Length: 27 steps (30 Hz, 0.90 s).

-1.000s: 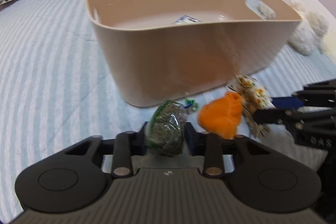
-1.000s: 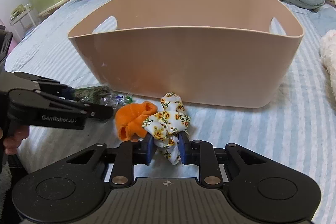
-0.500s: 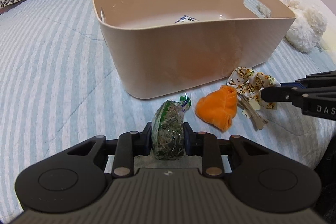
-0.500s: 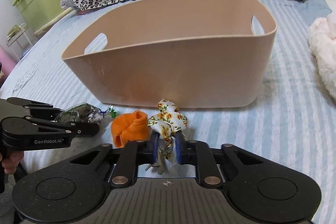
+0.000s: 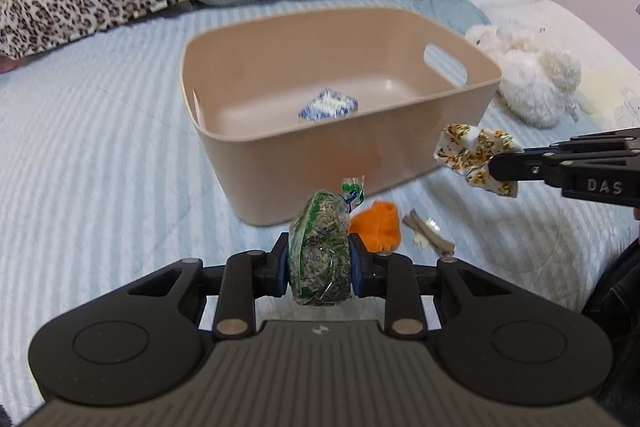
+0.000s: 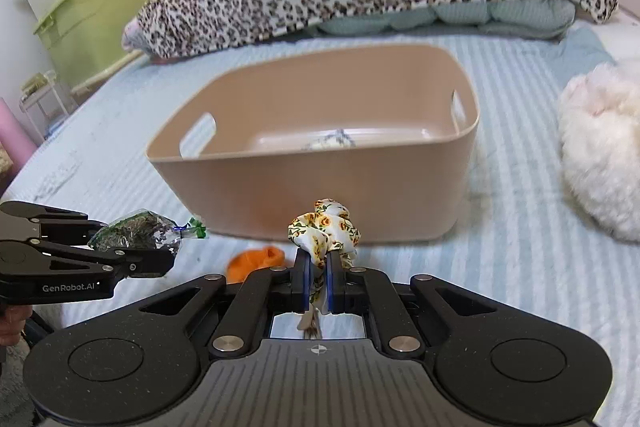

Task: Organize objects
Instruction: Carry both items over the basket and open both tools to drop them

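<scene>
Both picks have come off the striped pale-blue bedspread (image 5: 100, 155) in the last second: a moment ago the two items lay on the bed in front of the beige plastic storage bin (image 5: 348, 155), and now each hangs in the air at about rim height. The left tool (image 5: 320, 261) is closed firmly on the clear crinkly packet of green-and-grey dried bits (image 5: 320, 251), which stands upright between its blue pads, its twisted top pointing at the bin wall. The right tool (image 6: 316, 279) is pinched nearly shut on the white fabric scrunchie printed with yellow flowers (image 6: 324, 227), a loose tail dangling below the jaws. Left behind on the bed, just in front of the bin, are the orange knitted cloth bundle (image 5: 378, 227) and a small tan strip-like piece (image 5: 428, 237) beside it. Inside the bin sits one blue-and-white wrapped packet (image 5: 328, 105). Both loads look ready to be carried forward over the rim and released, with two items probably still to fetch.
</scene>
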Each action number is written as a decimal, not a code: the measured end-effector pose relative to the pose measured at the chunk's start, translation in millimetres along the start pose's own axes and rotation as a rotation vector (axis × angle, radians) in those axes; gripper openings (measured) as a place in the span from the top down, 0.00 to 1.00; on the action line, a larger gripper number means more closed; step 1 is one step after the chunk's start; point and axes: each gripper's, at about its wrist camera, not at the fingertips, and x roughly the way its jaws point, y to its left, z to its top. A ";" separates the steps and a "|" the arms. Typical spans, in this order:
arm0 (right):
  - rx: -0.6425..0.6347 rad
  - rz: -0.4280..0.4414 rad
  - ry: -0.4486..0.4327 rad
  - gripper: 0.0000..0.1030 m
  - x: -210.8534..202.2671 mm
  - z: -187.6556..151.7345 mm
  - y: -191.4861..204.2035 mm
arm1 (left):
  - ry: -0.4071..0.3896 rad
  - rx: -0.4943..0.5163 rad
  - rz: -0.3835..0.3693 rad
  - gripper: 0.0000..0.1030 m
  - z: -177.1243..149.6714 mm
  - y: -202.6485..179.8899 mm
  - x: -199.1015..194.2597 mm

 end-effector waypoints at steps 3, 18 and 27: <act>0.002 0.005 -0.039 0.93 -14.2 6.3 0.3 | -0.028 -0.010 0.006 0.70 6.7 1.0 -10.9; -0.021 -0.003 -0.218 0.93 -54.4 73.0 3.7 | -0.180 -0.005 0.056 0.70 74.9 -12.9 -34.2; -0.019 -0.044 -0.189 0.93 -13.3 98.7 -5.8 | -0.123 -0.031 0.130 0.70 100.1 -12.8 23.2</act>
